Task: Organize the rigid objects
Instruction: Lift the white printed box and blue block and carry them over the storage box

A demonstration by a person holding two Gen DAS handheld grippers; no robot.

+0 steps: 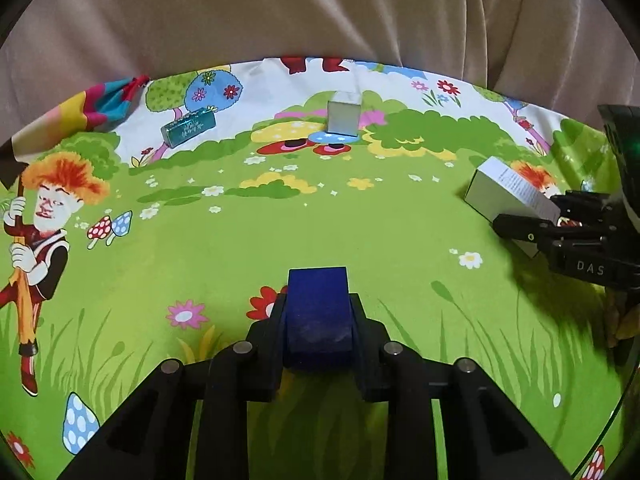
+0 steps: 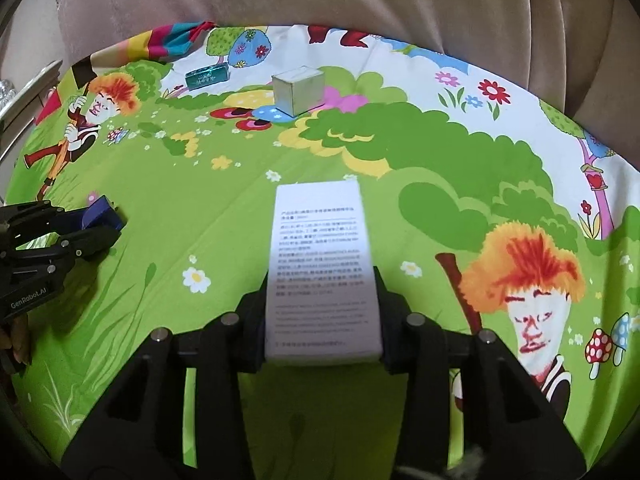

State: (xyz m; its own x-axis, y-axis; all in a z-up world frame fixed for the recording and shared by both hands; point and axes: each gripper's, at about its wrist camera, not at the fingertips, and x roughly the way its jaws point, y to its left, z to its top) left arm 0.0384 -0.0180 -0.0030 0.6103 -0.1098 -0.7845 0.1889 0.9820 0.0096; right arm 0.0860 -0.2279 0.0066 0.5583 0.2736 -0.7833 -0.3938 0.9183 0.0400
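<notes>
- Background: beige plush fabric, folded like a sofa back (image 1: 320,12), runs along the far edge of the work surface.
- Surface: a desk under a bright cartoon-print cloth (image 1: 224,248) (green meadow, flowers, mushrooms, red-haired figures). A bunched multicoloured striped corner of cloth (image 1: 108,104) lies at the far left of the left tool.
- Left tool (image 1: 318,312): clenched on a dark blue rectangular block (image 1: 318,312). Both black fingers (image 1: 266,344) press its long sides; the block's far end sticks out ahead of the fingertips, over the green print. From the right wrist view this tool (image 2: 100,222) sits far to the left, blue block (image 2: 102,210) visible at its tip, close to the cloth; contact with the cloth cannot be told.
- Right tool (image 2: 322,300): grasping a white rectangular carton with small black printed text (image 2: 320,264), printed face up, long axis pointing straight ahead of the tool. Fingers (image 2: 252,320) bear on both long edges. From the left wrist view this tool (image 1: 548,220) is at the far right, the white carton (image 1: 504,192) projecting from it and tilted.
- Loose items, both well ahead of either tool, near the far edge of the cloth:
  - small teal foil-wrapped box with pale lettering (image 1: 188,127), lying flat, ahead and left of the left tool; also seen ahead-left of the right tool (image 2: 207,75).
  - silvery grey cube-shaped carton (image 1: 343,114), standing upright, almost straight ahead of the left tool; slightly left of dead ahead for the right tool (image 2: 298,90).
  - The two stand apart from each other, not touching.
</notes>
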